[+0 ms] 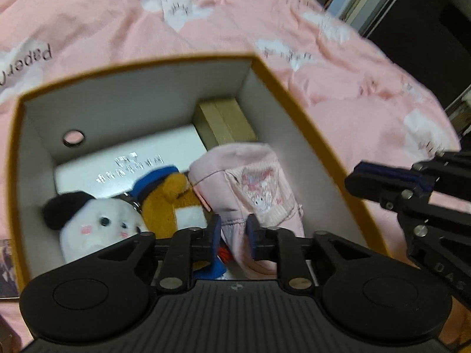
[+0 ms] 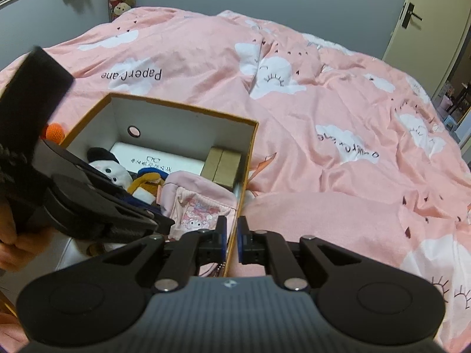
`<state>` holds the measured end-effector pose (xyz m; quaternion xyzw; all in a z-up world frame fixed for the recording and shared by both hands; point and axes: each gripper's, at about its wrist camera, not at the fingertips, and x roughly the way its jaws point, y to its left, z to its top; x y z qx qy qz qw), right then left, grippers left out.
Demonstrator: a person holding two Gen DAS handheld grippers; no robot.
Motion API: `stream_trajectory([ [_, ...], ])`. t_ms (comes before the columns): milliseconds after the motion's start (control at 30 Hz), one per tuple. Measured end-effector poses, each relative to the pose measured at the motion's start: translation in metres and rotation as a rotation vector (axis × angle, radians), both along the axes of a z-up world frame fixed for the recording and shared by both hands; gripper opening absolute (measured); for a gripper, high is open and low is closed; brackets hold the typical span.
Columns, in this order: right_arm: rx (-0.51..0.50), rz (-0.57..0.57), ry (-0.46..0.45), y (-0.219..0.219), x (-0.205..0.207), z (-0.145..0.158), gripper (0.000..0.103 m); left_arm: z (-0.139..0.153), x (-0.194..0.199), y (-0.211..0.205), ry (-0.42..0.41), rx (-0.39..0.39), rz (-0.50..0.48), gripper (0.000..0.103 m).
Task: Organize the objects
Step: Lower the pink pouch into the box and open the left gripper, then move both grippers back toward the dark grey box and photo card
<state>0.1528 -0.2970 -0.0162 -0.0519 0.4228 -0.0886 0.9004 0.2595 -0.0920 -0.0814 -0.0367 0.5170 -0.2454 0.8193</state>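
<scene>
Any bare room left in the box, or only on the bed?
The box is crowded: white plush, orange plush, pink pouch, white flat box and cardboard box cover its floor. The only bare floor is a sliver by the holed wall. The pink duvet right of it lies bare.

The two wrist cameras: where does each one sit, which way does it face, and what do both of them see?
Left wrist: sits on the left gripper, looking down into the orange-rimmed box; its own fingers straddle the pink pouch, and the right gripper enters from the right.
Right wrist: sits on the right gripper at the box's right wall, facing across the pink duvet; the left gripper and a hand show at left.
Shared: the box, the pouch, the white plush, the duvet.
</scene>
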Motion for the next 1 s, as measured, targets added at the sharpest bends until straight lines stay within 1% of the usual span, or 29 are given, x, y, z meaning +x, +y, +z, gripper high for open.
stream_trajectory([
  [33, -0.005, 0.0, -0.007, 0.002, -0.002, 0.003, 0.008, 0.007, -0.003, 0.006, -0.023, -0.018, 0.007, 0.031],
  [67, -0.007, 0.0, -0.017, 0.004, -0.003, 0.005, 0.008, 0.013, -0.004, 0.009, -0.043, -0.028, 0.015, 0.04],
  [100, -0.007, 0.0, -0.026, 0.006, -0.005, 0.008, 0.008, 0.02, -0.008, 0.013, -0.066, -0.041, 0.022, 0.045],
  [167, -0.001, 0.001, -0.043, 0.01, -0.008, 0.014, 0.009, 0.036, -0.015, 0.019, -0.105, -0.061, 0.027, 0.045],
  [200, 0.005, 0.002, -0.052, 0.013, -0.01, 0.017, 0.013, 0.043, -0.02, 0.022, -0.123, -0.064, 0.025, 0.045],
  [233, 0.015, 0.004, -0.063, 0.017, -0.012, 0.019, 0.019, 0.051, -0.027, 0.025, -0.146, -0.064, 0.025, 0.045],
  [267, 0.025, 0.007, -0.075, 0.021, -0.013, 0.022, 0.021, 0.059, -0.034, 0.028, -0.167, -0.059, 0.022, 0.045],
  [300, 0.037, 0.011, -0.088, 0.026, -0.014, 0.024, 0.024, 0.067, -0.044, 0.032, -0.191, -0.043, 0.019, 0.043],
  [400, 0.075, 0.031, -0.119, 0.046, -0.017, 0.027, 0.024, 0.081, -0.066, 0.043, -0.242, 0.026, 0.042, 0.042],
  [567, 0.155, 0.079, -0.14, 0.08, -0.018, 0.026, 0.025, 0.092, -0.099, 0.077, -0.281, 0.05, 0.07, 0.042],
  [667, 0.206, 0.106, -0.16, 0.1, -0.02, 0.026, 0.031, 0.096, -0.128, 0.097, -0.385, 0.098, 0.097, 0.042],
  [700, 0.22, 0.116, -0.167, 0.106, -0.021, 0.027, 0.033, 0.095, -0.138, 0.103, -0.423, 0.122, 0.105, 0.042],
  [767, 0.235, 0.137, -0.178, 0.121, -0.024, 0.027, 0.033, 0.092, -0.159, 0.115, -0.505, 0.182, 0.105, 0.042],
  [833, 0.232, 0.15, -0.184, 0.131, -0.026, 0.026, 0.033, 0.088, -0.175, 0.128, -0.564, 0.239, 0.101, 0.042],
  [900, 0.22, 0.157, -0.187, 0.14, -0.028, 0.026, 0.034, 0.084, -0.188, 0.143, -0.597, 0.293, 0.103, 0.044],
  [967, 0.215, 0.154, -0.184, 0.147, -0.028, 0.025, 0.035, 0.077, -0.196, 0.164, -0.614, 0.336, 0.115, 0.046],
  [1000, 0.214, 0.151, -0.181, 0.149, -0.027, 0.025, 0.038, 0.074, -0.2, 0.174, -0.619, 0.355, 0.125, 0.048],
])
